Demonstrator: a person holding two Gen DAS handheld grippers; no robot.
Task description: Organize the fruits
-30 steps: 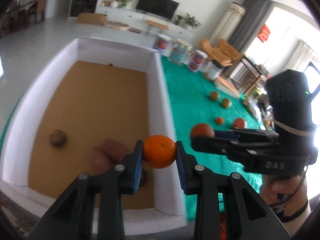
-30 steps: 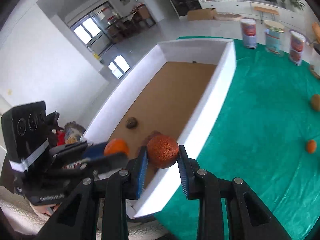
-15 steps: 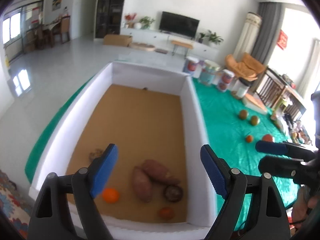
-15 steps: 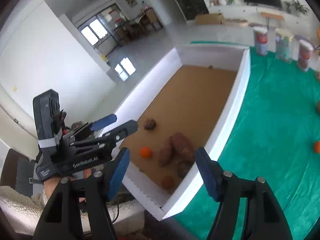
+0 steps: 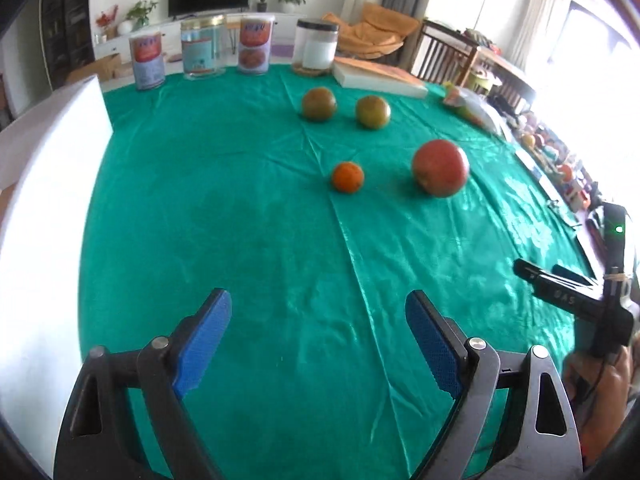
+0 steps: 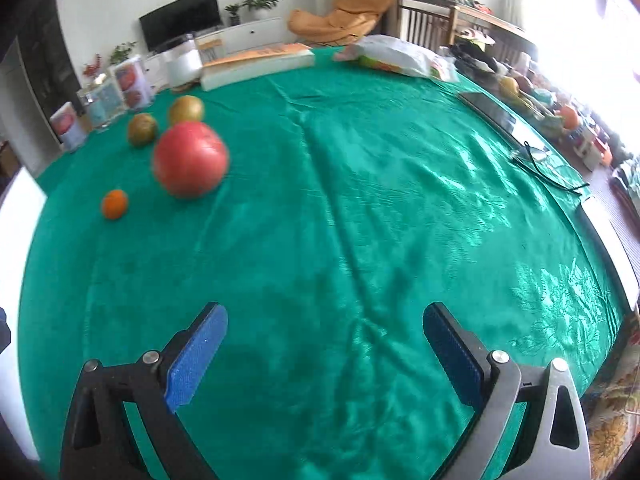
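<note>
Four fruits lie on the green tablecloth [image 5: 260, 220]: a small orange [image 5: 347, 177] [image 6: 115, 204], a big red fruit [image 5: 440, 167] [image 6: 190, 161] and two green-brown round fruits [image 5: 319, 103] [image 5: 373, 111], also in the right wrist view [image 6: 142, 129] [image 6: 185, 109]. My left gripper [image 5: 318, 330] is open and empty, well short of the orange. My right gripper [image 6: 325, 346] is open and empty, with the fruits far to its upper left; it also shows at the right edge of the left wrist view [image 5: 560, 284]. The white box wall [image 5: 44, 184] stands to the left.
Several jars [image 5: 202, 48] stand along the far table edge, next to a flat white and orange box [image 5: 380, 76]. A plastic bag [image 6: 396, 58] and a dark tablet [image 6: 492, 110] lie at the far right. Cluttered shelves stand beyond the table's right edge.
Both grippers let their oranges go into the box, opened, then swung right from the box to face the green cloth and the fruits on it.
</note>
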